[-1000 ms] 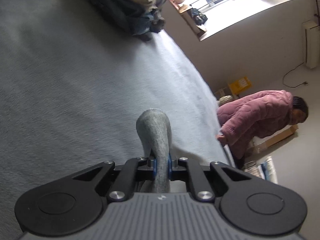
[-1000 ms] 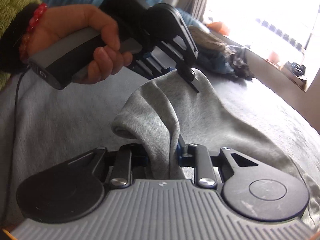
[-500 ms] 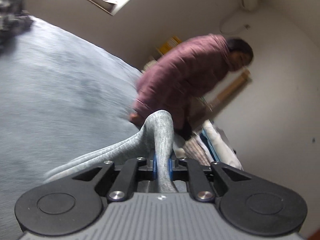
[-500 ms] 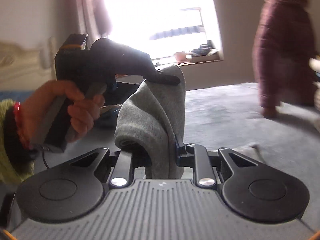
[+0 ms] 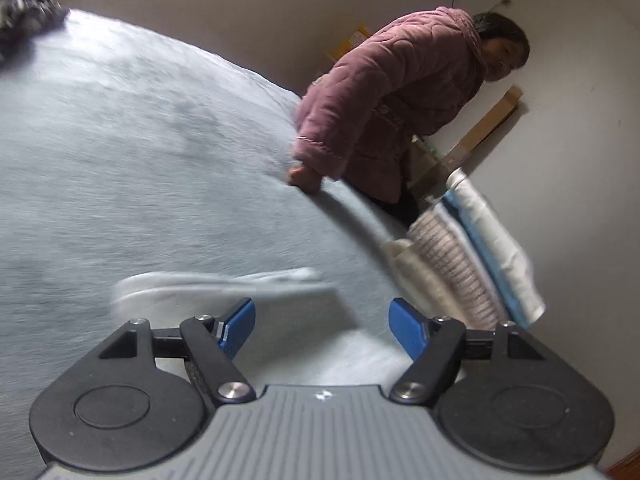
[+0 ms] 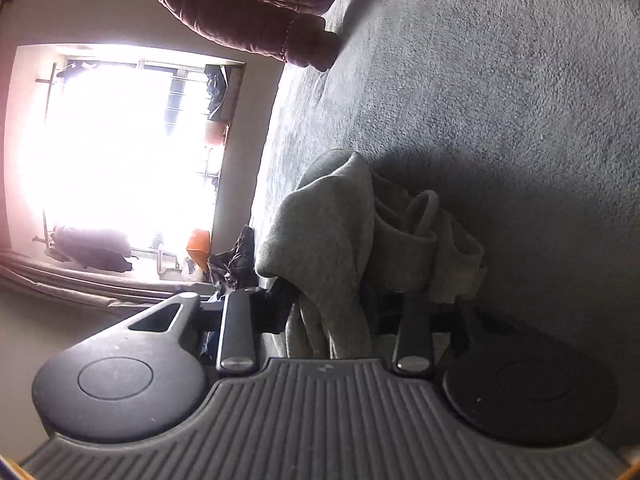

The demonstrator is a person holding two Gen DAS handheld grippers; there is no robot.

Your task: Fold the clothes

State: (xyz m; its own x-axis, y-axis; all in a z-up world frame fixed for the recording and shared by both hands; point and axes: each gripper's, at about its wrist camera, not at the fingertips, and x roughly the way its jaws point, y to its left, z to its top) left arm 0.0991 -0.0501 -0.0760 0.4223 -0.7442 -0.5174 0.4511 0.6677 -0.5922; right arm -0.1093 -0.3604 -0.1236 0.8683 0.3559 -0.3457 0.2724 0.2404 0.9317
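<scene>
A grey sweatshirt [image 6: 332, 232] lies bunched on the grey bed cover [image 6: 500, 100]. My right gripper [image 6: 340, 300] is rolled onto its side close to the bed. Its jaws are opening; the cloth still sits loosely between them and drapes over one finger, hiding the pads. In the left wrist view a blurred flat part of the same grey sweatshirt [image 5: 216, 284] rests on the bed just ahead of my left gripper [image 5: 322, 322]. The left jaws are opening wide, both blue pads [image 5: 240, 324] are bare, and nothing is between them.
A person in a mauve quilted jacket [image 5: 400, 92] leans at the bed's far edge with a hand [image 5: 304, 176] on the cover. Folded clothes are stacked [image 5: 460, 256] at the right edge. A dark clothes pile [image 5: 24, 12] lies far left. A bright window [image 6: 120, 152] is behind.
My left gripper let go of the grey cloth and spread its jaws; the cloth dropped to the bed. My right gripper rolled a quarter turn, came down to the bed, and its jaws widened.
</scene>
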